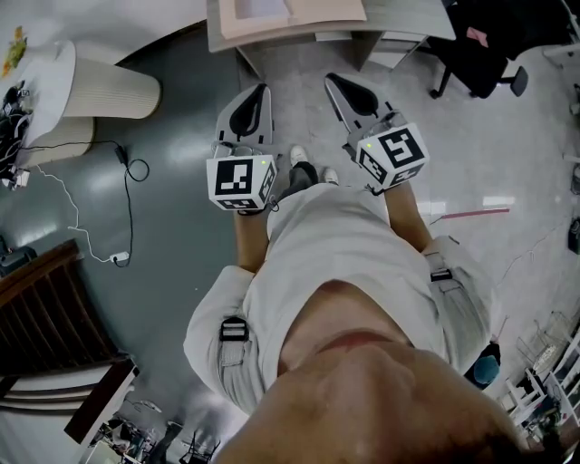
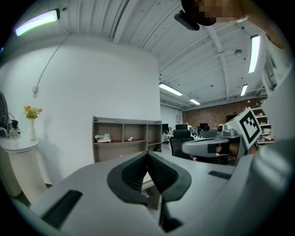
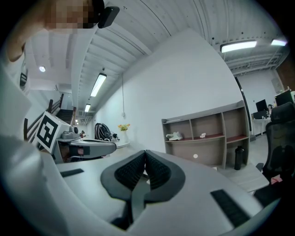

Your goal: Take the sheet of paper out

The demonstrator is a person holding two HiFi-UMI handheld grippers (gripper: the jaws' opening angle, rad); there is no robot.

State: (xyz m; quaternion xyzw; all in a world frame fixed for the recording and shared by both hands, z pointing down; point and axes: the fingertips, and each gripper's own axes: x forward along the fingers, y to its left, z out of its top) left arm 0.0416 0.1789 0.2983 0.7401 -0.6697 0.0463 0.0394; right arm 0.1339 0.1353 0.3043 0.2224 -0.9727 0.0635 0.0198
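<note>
I hold both grippers side by side at chest height, pointing level toward a wooden shelf unit [image 2: 124,138] against the white wall. The left gripper [image 1: 262,89] has its black ribbed pads [image 2: 136,170] meeting at the tip, with nothing between them. The right gripper [image 1: 332,80] is shut the same way and holds nothing; its pads [image 3: 156,169] touch along their length. Each gripper shows in the other's view: the right gripper [image 2: 214,146] and the left gripper [image 3: 87,147]. From above, a pale sheet-like rectangle [image 1: 263,7] lies on the unit's beige top [image 1: 326,11]; I cannot tell if it is paper.
A round white table on a ribbed pedestal [image 1: 109,89] stands at the left with a vase of flowers [image 2: 31,123]. Cables [image 1: 127,168] trail across the floor. A black office chair [image 1: 480,63] is at the right. Small white items [image 2: 103,137] sit in the shelf cubbies, and a black bottle [image 3: 238,156] stands beside the unit.
</note>
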